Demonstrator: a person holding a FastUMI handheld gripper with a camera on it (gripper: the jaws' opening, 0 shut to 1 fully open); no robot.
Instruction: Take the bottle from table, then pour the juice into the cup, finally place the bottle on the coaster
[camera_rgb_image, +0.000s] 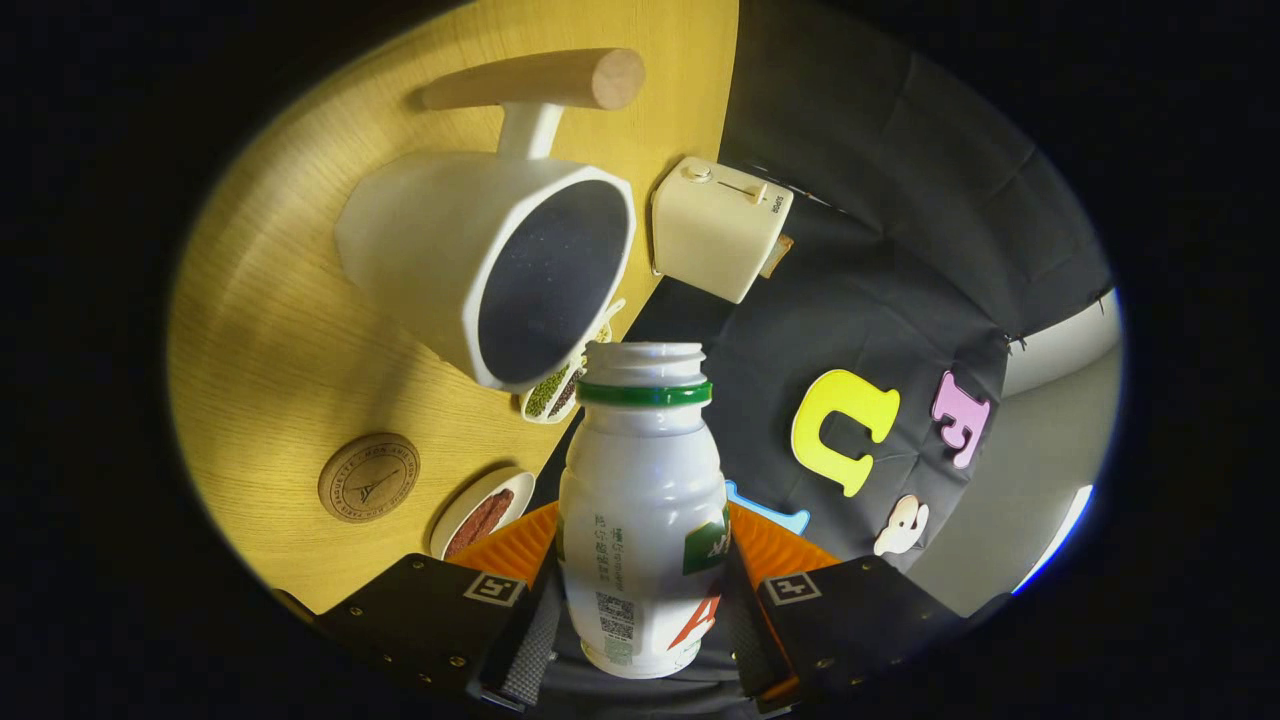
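Gripper view: tilted sideways over the tabletop (270, 330).
Gripper (640, 610): both fingers clamped the bottle (640, 500).
Bottle: uncapped, mouth just beside the cup (490, 265) rim.
Writing: bottle print illegible.
Coaster (368, 477): near the tabletop's edge.

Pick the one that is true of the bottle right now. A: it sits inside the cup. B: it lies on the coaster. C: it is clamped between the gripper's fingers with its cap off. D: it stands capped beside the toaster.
C: the bottle sits between both fingers of the gripper, and its threaded mouth is open, near the cup.
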